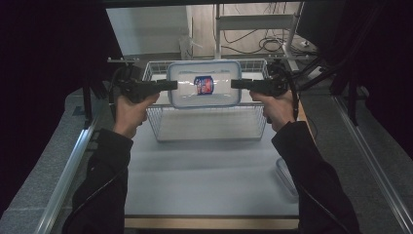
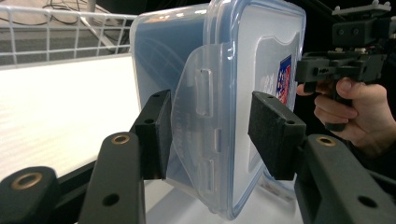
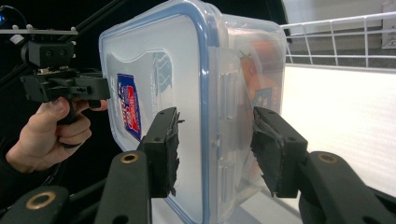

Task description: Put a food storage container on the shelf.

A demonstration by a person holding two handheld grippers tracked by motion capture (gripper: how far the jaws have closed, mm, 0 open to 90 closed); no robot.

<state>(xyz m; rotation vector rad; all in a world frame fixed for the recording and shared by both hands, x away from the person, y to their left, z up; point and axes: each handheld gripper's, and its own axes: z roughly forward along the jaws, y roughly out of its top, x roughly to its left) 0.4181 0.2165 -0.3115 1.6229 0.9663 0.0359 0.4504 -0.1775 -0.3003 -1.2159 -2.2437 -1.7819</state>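
- A clear plastic container (image 1: 204, 83) with a blue-rimmed lid is held up in the air between the two grippers, over the far half of a white wire basket (image 1: 209, 127) that stands on the bench (image 1: 204, 185).
- In the high view the container sits at about 12 o'clock from the bench's middle, its lid facing up toward the camera, with a red and blue label (image 1: 203, 85) at its centre.
- The left gripper (image 2: 210, 135) comes in from 9 o'clock; its jaws straddle the container's short end over the side latch flap (image 2: 198, 116). The left-hand pad presses the body side, while a narrow gap seems to remain at the lid-side pad.
- The right gripper (image 3: 215, 149) comes in from 3 o'clock and pinches the opposite short end, one pad on the lid face and one on the body.
- Something orange shows through the container wall in the right gripper view.
- A second clear container (image 1: 287, 176) lies on the bench at about 4 o'clock, beside the person's right sleeve (image 1: 316, 180).
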